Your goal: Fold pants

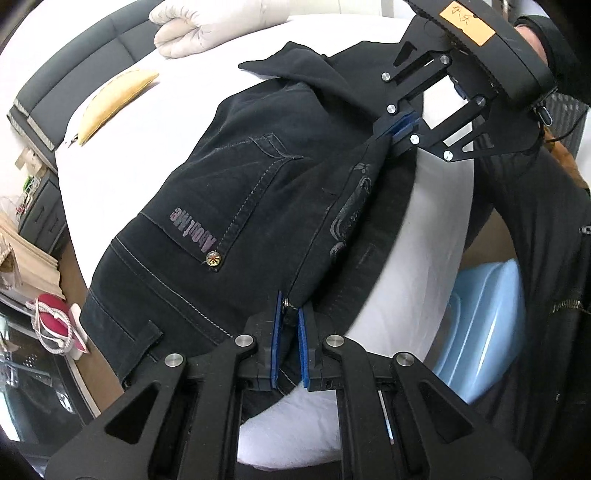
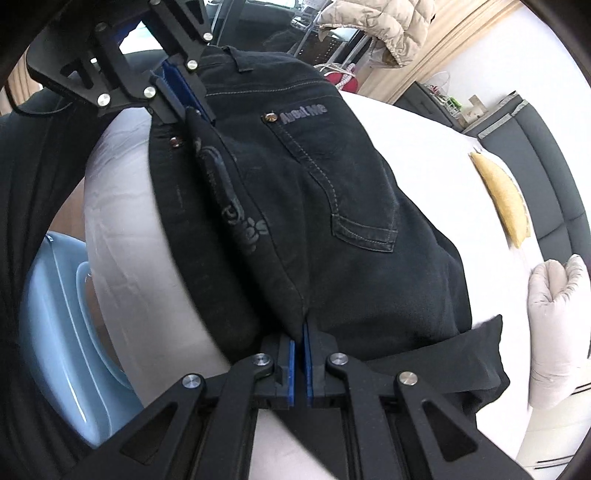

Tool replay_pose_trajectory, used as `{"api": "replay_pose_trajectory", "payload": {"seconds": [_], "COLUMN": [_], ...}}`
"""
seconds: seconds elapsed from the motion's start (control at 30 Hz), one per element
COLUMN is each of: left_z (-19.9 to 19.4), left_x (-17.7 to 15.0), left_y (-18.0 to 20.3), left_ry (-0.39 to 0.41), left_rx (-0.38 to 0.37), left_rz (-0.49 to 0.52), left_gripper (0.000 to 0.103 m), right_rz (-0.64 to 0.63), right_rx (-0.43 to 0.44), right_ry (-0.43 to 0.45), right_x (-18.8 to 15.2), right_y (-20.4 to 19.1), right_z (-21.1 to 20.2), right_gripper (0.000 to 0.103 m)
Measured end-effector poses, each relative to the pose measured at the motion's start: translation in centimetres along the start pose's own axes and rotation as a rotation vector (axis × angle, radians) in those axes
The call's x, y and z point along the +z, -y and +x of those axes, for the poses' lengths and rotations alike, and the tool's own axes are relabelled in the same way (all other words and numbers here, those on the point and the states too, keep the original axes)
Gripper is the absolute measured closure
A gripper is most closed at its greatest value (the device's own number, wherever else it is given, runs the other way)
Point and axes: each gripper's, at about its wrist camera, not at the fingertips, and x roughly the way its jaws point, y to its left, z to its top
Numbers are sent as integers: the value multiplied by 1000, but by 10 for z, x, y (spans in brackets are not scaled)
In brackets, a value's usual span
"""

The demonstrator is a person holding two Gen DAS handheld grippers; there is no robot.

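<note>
**Black pants held at two points over a white bed**

Left wrist view, left to right. Far left of our jaws: a red bag (image 1: 55,314) with a white cord, low beside the bed. Up and left: a yellow cushion (image 1: 114,101) and a rolled cream duvet (image 1: 214,27), both on the white bed (image 1: 147,147). Straight ahead of the jaws: the black pants (image 1: 229,206), back pocket up, lettering and a brass rivet showing. Our left gripper (image 1: 291,325) has its blue-padded jaws drawn narrow, pinching a fold of the pants at a metal button. Up and right of them: our right gripper (image 1: 400,129), jaws closed on another edge of the same fold. Far right, below the bed's edge: a pale blue tub (image 1: 480,325).

Right wrist view, left to right. Low left of the jaws: the blue tub (image 2: 55,332). Upper left: the left gripper (image 2: 184,94), clamped on the waistband. Centre: the pants (image 2: 332,221), draped from there to our right gripper (image 2: 299,354), whose jaws sit nearly together with cloth between the pads. Right of the jaws: the bed (image 2: 443,184), the cushion (image 2: 506,199), the duvet (image 2: 557,314).
</note>
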Motion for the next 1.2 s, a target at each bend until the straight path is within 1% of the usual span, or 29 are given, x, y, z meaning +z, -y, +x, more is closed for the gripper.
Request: {"api": "replay_pose_trajectory", "payload": {"seconds": [0.1, 0.13, 0.17, 0.23, 0.4, 0.47, 0.57, 0.67, 0.77, 0.83, 0.93, 0.97, 1.0, 1.03, 1.07, 1.13, 1.17, 1.2], "left_z": [-2, -6, -5, -9, -7, -14, -34, -57, -65, -53, -12, 10, 32, 48, 49, 47, 47, 46], "left_x": [-2, -9, -9, -14, -14, -16, -21, -17, 6, 22, 42, 43, 42, 39, 39, 43, 44, 43], "left_y": [1, -8, -5, -13, -11, -15, -30, -47, -59, -58, -48, -48, -48, -47, -46, -45, -46, -47], "left_ry": [2, 2, 1, 0, -6, -25, -39, 6, 98, 120, 92, 50, -11, -34, -1, -3, -8, -7], "left_rx": [-9, -11, -13, -15, -3, -21, -63, -59, -94, -129, -130, -154, -166, -158, -145, -132, -132, -136], "left_rz": [3, 4, 4, -1, -28, -49, -104, -170, -277, -311, -340, -375, -404, -418, -420, -430, -437, -446], "left_gripper": [96, 96, 96, 96, 93, 90, 90, 90, 90, 90, 90, 90, 90, 90, 90, 90, 90, 90], "right_rz": [-7, -9, -10, -7, 27, 36, 48, 51, 56, 68, 89, 97, 106, 116, 125, 152, 179, 219], "right_rx": [-20, -25, -27, -27, -20, -31, -45, -59, -75, -80, -89, -95, -103, -113, -130, -140, -133, -123], "right_ry": [-7, -9, -12, -14, -17, -13, -10, -14, -19, -22, -22, -20, -17, -15, -17, -24, -23, -13], "right_x": [-5, -4, 0, 0, 1, 2, 3, 2, 2, 2, 1, 1, 1, 0, -1, -3, -5, -8], "right_y": [-15, -18, -16, -21, -19, -18, -19, -25, -30, -30, -33, -34, -34, -35, -36, -34, -32, -26], "right_z": [-6, -8, -5, -6, 12, 15, 17, 17, 19, 18, 18, 18, 18, 17, 17, 12, 6, -2], "right_gripper": [98, 98, 98, 98, 95, 95, 95, 95, 95, 95, 95, 94, 94, 94, 91, 85, 75, 47]}}
